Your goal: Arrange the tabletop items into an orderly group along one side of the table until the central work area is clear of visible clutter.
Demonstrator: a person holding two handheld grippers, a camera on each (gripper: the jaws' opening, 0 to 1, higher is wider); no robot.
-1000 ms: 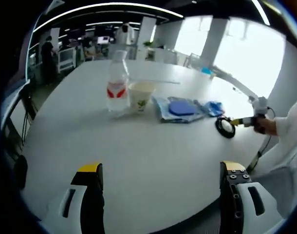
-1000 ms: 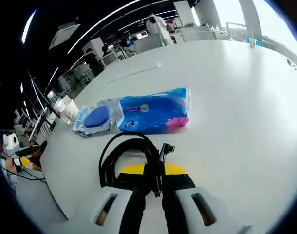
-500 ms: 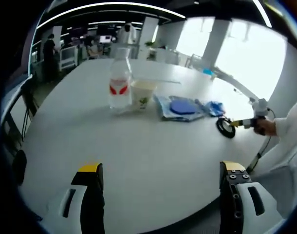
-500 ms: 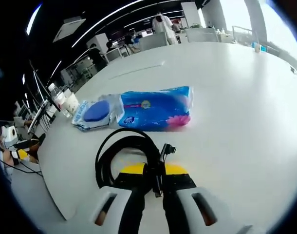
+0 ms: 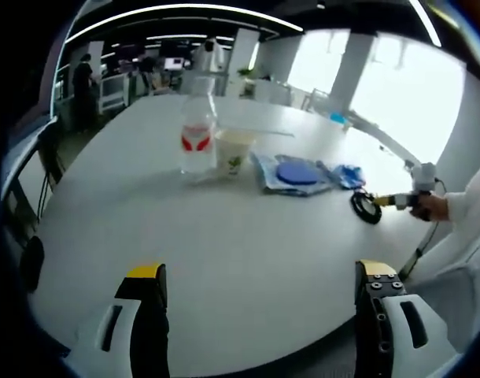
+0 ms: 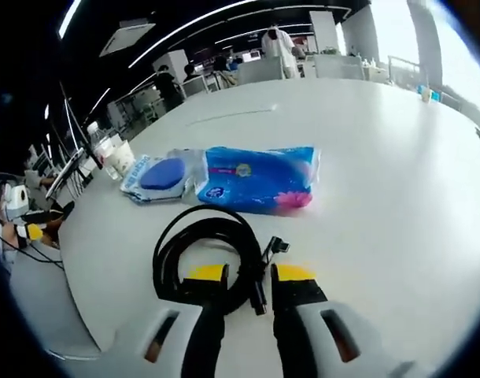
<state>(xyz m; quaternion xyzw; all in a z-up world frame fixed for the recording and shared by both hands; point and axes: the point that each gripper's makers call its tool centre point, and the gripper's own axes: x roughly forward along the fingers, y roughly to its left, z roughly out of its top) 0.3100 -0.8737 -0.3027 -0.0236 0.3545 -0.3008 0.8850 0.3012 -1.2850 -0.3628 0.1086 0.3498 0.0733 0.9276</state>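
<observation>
In the right gripper view a coiled black cable (image 6: 208, 227) lies on the white table (image 6: 397, 181), one side of the coil running between my right gripper's (image 6: 250, 274) jaws, which stand slightly apart around it. Just beyond lie a blue tissue pack (image 6: 260, 179) and a wipes pack with a blue lid (image 6: 161, 175). In the left gripper view my left gripper (image 5: 260, 272) is open over bare table. Farther off stand a clear bottle (image 5: 198, 142) and a paper cup (image 5: 233, 152), then the wipes pack (image 5: 297, 173), tissue pack (image 5: 346, 175), cable (image 5: 366, 207) and right gripper (image 5: 397, 198).
The items form a row along the table's far side. A person's hand and white sleeve (image 5: 448, 213) hold the right gripper at the table edge. Chairs (image 5: 35, 169) stand to the left, with desks and people in the background.
My right gripper's jaws have parted from the cable they were shut on, and the coil rests on the table. The left gripper is unchanged; its view shifted slightly.
</observation>
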